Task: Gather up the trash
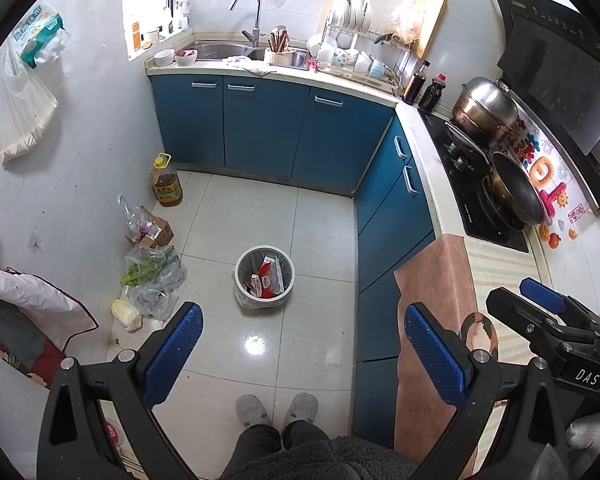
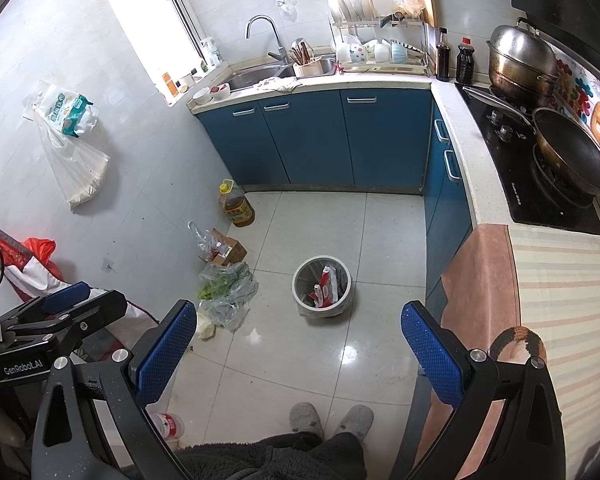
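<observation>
A: What's the room like, biggest things first?

B: A tiled kitchen floor (image 1: 320,216) fenced in by blue cabinets (image 1: 268,128), with a tabletop (image 1: 432,148) running along the back and down the right side. Out on the open floor stands a small round trash bin (image 1: 265,276), lined with a bag.

A: How far has the collecting got?

B: Partway, I'd judge. Red and white wrappers (image 1: 269,278) already lie inside the bin. Against the left wall there is a loose heap that may be what's left: a clear bag of greens (image 1: 152,270), a small cardboard box (image 1: 156,230) with crumpled plastic on it, and a pale lump (image 1: 126,314) near the bags. A big oil bottle (image 1: 167,180) beside them looks like stock, not trash.

A: And the tools?

B: Both are held high above the floor, tilted down at the bin, the person's slippers (image 1: 276,408) below. The left hand-held gripper (image 1: 300,360) has its blue pads spread wide, with nothing between them. The right hand-held gripper (image 2: 300,360) is the same: spread wide and holding nothing.
</observation>
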Demonstrator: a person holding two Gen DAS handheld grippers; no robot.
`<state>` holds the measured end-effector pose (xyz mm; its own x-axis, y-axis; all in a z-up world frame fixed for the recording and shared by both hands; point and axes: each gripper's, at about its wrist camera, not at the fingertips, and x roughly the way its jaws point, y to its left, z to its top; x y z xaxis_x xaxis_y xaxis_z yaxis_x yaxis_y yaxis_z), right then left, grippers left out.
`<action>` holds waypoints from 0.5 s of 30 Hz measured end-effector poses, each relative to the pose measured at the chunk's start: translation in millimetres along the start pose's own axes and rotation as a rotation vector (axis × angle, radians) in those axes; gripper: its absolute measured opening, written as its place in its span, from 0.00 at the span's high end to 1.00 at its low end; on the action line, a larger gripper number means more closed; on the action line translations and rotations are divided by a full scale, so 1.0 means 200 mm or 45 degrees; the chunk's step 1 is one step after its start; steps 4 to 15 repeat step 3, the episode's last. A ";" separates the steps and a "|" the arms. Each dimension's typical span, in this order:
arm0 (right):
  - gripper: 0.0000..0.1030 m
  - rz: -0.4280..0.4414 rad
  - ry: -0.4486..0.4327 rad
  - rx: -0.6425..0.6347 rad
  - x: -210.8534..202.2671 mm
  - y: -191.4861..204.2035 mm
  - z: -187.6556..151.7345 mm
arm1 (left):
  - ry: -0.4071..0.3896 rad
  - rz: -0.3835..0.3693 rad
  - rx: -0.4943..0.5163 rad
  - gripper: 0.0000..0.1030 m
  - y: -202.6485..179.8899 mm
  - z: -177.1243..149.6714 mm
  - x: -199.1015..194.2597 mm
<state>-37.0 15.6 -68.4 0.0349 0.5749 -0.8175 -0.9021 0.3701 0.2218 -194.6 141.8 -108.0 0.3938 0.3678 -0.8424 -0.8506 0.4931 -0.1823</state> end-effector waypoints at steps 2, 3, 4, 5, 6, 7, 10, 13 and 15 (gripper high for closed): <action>0.00 0.002 -0.001 -0.002 0.00 0.00 0.00 | -0.002 -0.001 0.001 0.00 0.00 -0.01 0.00; 0.00 0.001 -0.001 -0.002 0.00 0.00 0.00 | 0.000 -0.004 0.003 0.00 -0.01 -0.01 0.00; 0.00 0.001 -0.001 -0.002 0.00 0.00 0.00 | 0.000 -0.004 0.003 0.00 -0.01 -0.01 0.00; 0.00 0.001 -0.001 -0.002 0.00 0.00 0.00 | 0.000 -0.004 0.003 0.00 -0.01 -0.01 0.00; 0.00 0.001 -0.001 -0.002 0.00 0.00 0.00 | 0.000 -0.004 0.003 0.00 -0.01 -0.01 0.00; 0.00 0.001 -0.001 -0.002 0.00 0.00 0.00 | 0.000 -0.004 0.003 0.00 -0.01 -0.01 0.00; 0.00 0.001 -0.001 -0.002 0.00 0.00 0.00 | 0.000 -0.004 0.003 0.00 -0.01 -0.01 0.00; 0.00 0.001 -0.001 -0.002 0.00 0.00 0.00 | 0.000 -0.004 0.003 0.00 -0.01 -0.01 0.00; 0.00 0.001 -0.001 -0.002 0.00 0.00 0.00 | 0.000 -0.004 0.003 0.00 -0.01 -0.01 0.00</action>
